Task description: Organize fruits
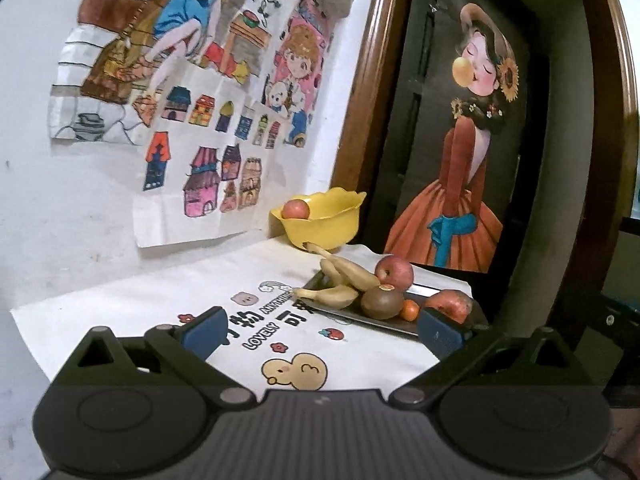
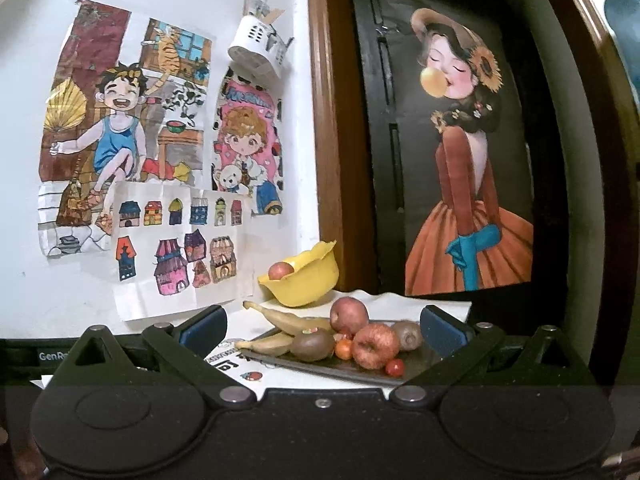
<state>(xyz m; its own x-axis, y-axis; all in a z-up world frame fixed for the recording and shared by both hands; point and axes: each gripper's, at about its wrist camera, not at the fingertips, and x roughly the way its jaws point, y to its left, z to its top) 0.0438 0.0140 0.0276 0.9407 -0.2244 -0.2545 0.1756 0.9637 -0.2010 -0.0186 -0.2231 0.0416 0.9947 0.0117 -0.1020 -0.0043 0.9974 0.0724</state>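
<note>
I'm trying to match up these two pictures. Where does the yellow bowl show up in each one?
Left wrist view: the yellow bowl sits just right of centre, behind the tray, with an apple inside.
Right wrist view: the yellow bowl sits near centre, below the drawings, behind the bananas.
Shared landmark: the painting of a girl in an orange dress, to the right of the bowl in both.

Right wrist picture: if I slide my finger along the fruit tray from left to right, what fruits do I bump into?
Bananas → brown kiwi → small orange fruit → wrinkly red apple → second kiwi.
</note>
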